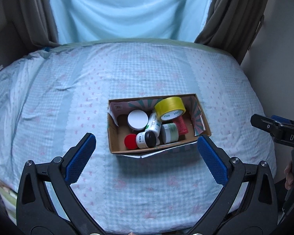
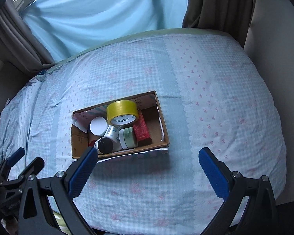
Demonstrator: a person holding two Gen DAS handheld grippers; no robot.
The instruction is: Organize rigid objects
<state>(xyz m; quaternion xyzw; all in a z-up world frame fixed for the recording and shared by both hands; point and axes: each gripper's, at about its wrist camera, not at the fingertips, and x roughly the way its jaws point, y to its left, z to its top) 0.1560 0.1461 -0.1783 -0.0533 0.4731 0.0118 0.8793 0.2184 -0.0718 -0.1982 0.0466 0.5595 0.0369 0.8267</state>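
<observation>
An open cardboard box (image 1: 204, 124) (image 2: 165, 135) sits on the bed. It holds a yellow tape roll (image 1: 170, 108) (image 2: 122, 112), a white-lidded jar (image 1: 137, 119) (image 2: 98, 125), a black-capped bottle (image 1: 146, 139) (image 2: 104, 145), a pale green jar (image 1: 169, 132) (image 2: 127, 138), a red box (image 1: 180, 125) (image 2: 142, 129), a white bottle (image 1: 153, 123) and a red cap (image 1: 130, 141). My left gripper (image 1: 146, 140) is open and empty, held above the box's near side. My right gripper (image 2: 148, 154) is open and empty, near the box's front right.
The bed cover (image 1: 58, 98) (image 2: 215, 98) is pale blue checked cloth with pink bows. A light blue curtain (image 1: 127, 9) and brown drapes (image 1: 35, 9) hang behind. The right gripper's body (image 1: 278, 129) shows at the left view's right edge; the left gripper's body (image 2: 13, 168) shows at the right view's lower left.
</observation>
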